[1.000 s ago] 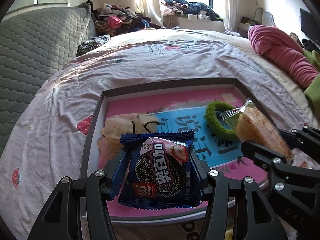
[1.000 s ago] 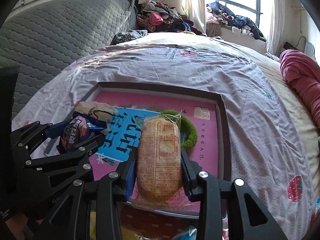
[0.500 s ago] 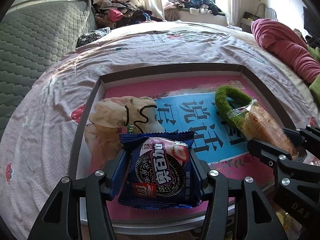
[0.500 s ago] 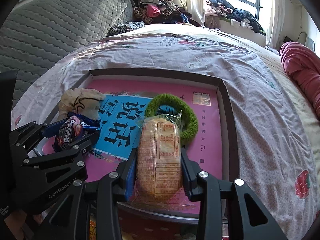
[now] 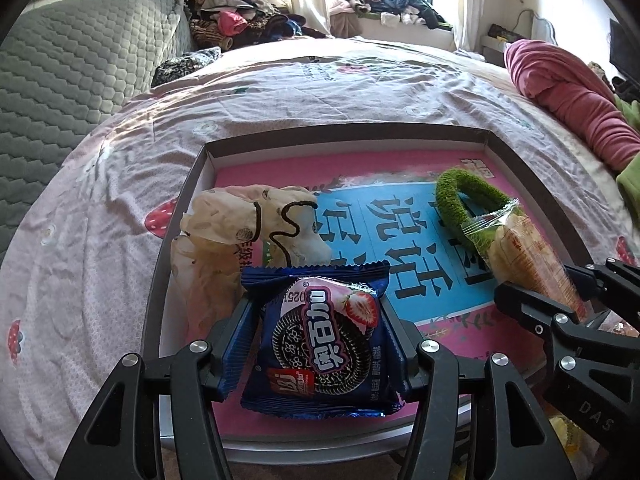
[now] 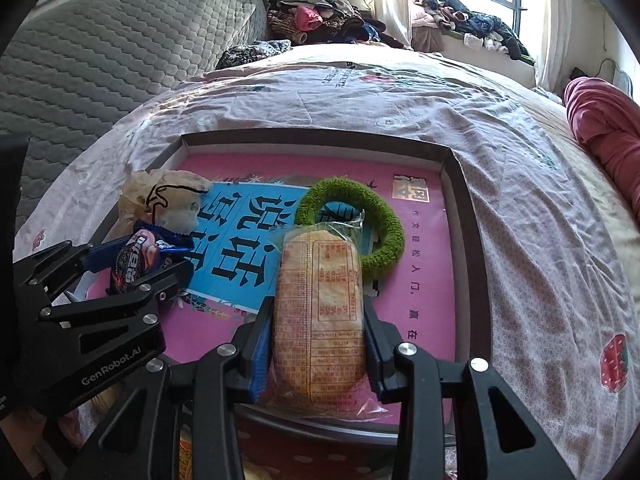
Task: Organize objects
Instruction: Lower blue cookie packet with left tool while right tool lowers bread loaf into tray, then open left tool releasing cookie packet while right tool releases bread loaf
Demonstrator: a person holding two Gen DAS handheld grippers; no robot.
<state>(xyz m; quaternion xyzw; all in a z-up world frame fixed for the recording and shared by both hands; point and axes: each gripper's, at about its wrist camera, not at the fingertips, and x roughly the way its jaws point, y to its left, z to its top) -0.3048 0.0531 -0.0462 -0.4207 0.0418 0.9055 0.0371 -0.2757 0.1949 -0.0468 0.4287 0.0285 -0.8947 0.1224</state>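
My left gripper (image 5: 316, 320) is shut on a blue strawberry cookie packet (image 5: 320, 352), held over the near left part of a shallow grey-rimmed tray (image 5: 344, 130) with a pink and blue printed floor. My right gripper (image 6: 318, 314) is shut on a long orange cracker packet (image 6: 318, 280) over the tray's (image 6: 312, 134) near middle. A green fuzzy ring (image 6: 384, 220) lies in the tray just beyond the cracker packet. A cream cloth pouch (image 5: 232, 220) with a black cord lies at the tray's left. Each gripper shows in the other's view, the left gripper (image 6: 132, 260) and the right gripper (image 5: 556, 280).
The tray rests on a bed with a pale strawberry-print sheet (image 5: 120, 280). A grey quilted headboard (image 5: 72, 72) rises at the left, a clothes pile (image 5: 240, 20) sits at the back, and a pink blanket (image 5: 568, 92) lies at the right. Snack wrappers (image 6: 192, 456) show below the tray's near rim.
Both views have drawn slightly closer to the tray, so the pouch and the green ring look larger. Both packets stay gripped as before.
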